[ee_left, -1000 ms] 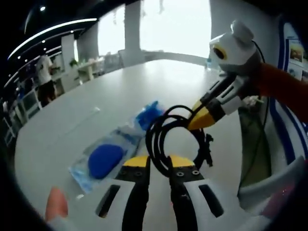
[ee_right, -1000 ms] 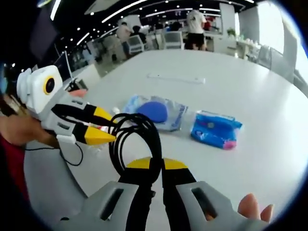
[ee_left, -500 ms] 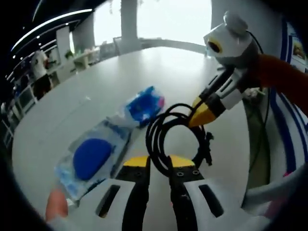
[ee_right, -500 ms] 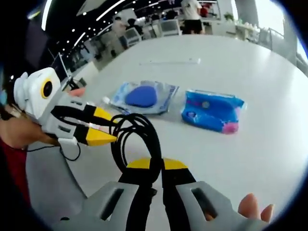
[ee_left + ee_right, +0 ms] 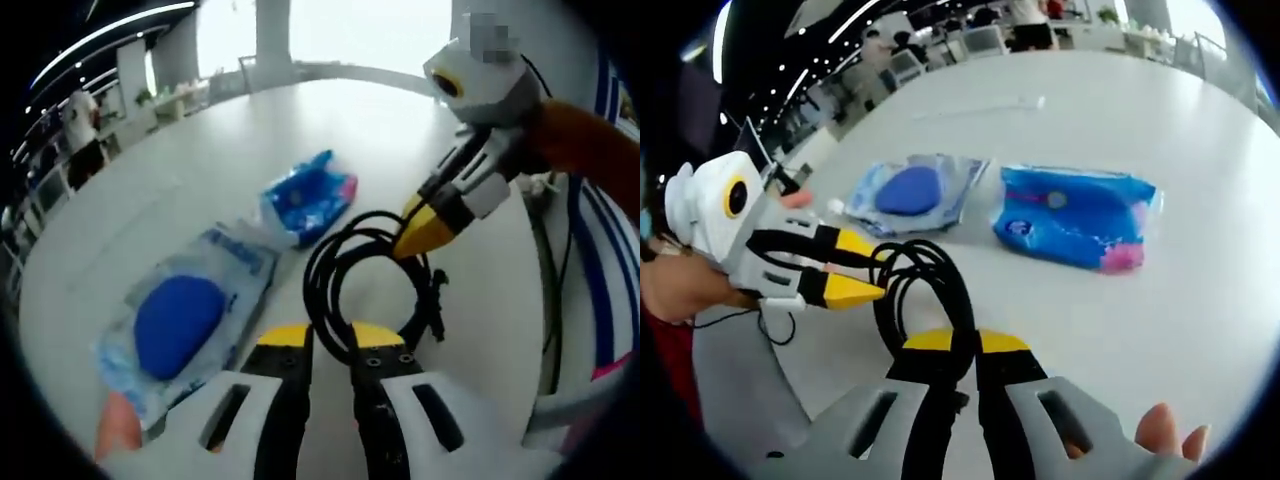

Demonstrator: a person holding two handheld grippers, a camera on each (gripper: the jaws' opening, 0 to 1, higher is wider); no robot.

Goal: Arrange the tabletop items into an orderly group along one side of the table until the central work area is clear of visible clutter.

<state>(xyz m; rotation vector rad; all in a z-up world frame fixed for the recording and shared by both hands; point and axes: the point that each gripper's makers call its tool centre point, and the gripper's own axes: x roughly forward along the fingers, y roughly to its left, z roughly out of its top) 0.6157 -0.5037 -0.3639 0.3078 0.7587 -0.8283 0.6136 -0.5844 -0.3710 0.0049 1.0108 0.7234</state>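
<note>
A coiled black cable (image 5: 345, 262) hangs just above the white table (image 5: 380, 130), held from two sides. My left gripper (image 5: 330, 335) is shut on the coil's near loop. My right gripper (image 5: 417, 232) reaches in from the upper right, shut on the coil's far side. In the right gripper view, that gripper (image 5: 965, 342) clamps the cable (image 5: 940, 285) while the left gripper (image 5: 862, 268) pinches it from the left. Beyond the coil lie a blue wipes pack (image 5: 1075, 215) (image 5: 310, 195) and a clear bag holding a blue round pad (image 5: 910, 190) (image 5: 180, 315).
A thin clear strip (image 5: 980, 105) lies farther out on the table. Thin cords (image 5: 555, 290) hang past the table's right edge. People and desks (image 5: 1030, 20) stand in the background beyond the far edge.
Both grippers have carried the cable closer to the two packs, which now look larger in both views. Both grips on the coil are unchanged.
</note>
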